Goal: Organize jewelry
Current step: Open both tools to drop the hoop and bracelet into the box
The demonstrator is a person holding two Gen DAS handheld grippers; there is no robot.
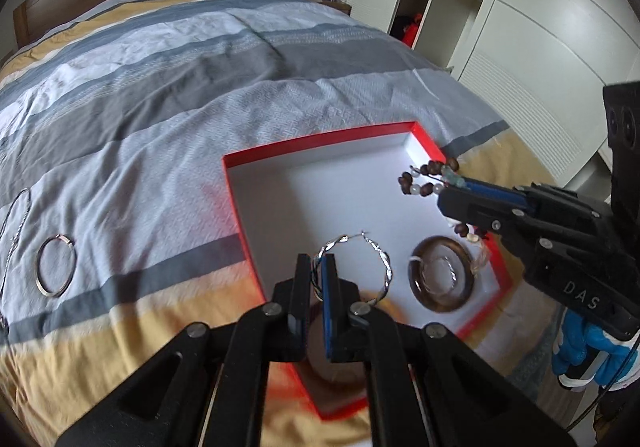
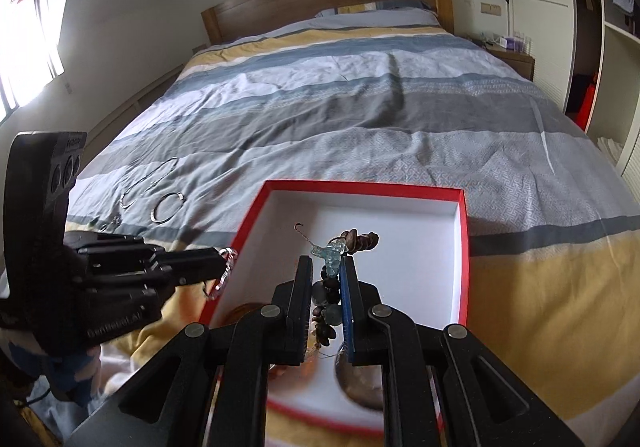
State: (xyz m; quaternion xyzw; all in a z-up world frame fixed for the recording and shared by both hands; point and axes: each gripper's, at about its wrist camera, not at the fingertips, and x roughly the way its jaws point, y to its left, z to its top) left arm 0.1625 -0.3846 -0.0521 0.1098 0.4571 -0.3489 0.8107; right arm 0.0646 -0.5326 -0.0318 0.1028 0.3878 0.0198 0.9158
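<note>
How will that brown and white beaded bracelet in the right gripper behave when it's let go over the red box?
The brown and white beaded bracelet probably collapses limply: its strands already droop from the right gripper. Its round beads may roll slightly, though the red box walls should likely contain them. It looks light.

the left hand-held gripper (image 1: 319, 267) points forward and a little downward, its two black fingers (image 1: 301, 283) drawn close together with only a narrow gap, clamped on a thin twisted hoop. seen from the right wrist, it reaches in level from the left side. the right hand-held gripper (image 2: 326, 275) also has its fingers (image 2: 347, 287) nearly closed, pinching a string of beads between the blue pads. in the left wrist view it comes in from the right, angled slightly up, carried by a hand in a blue glove (image 1: 580, 351).
</note>
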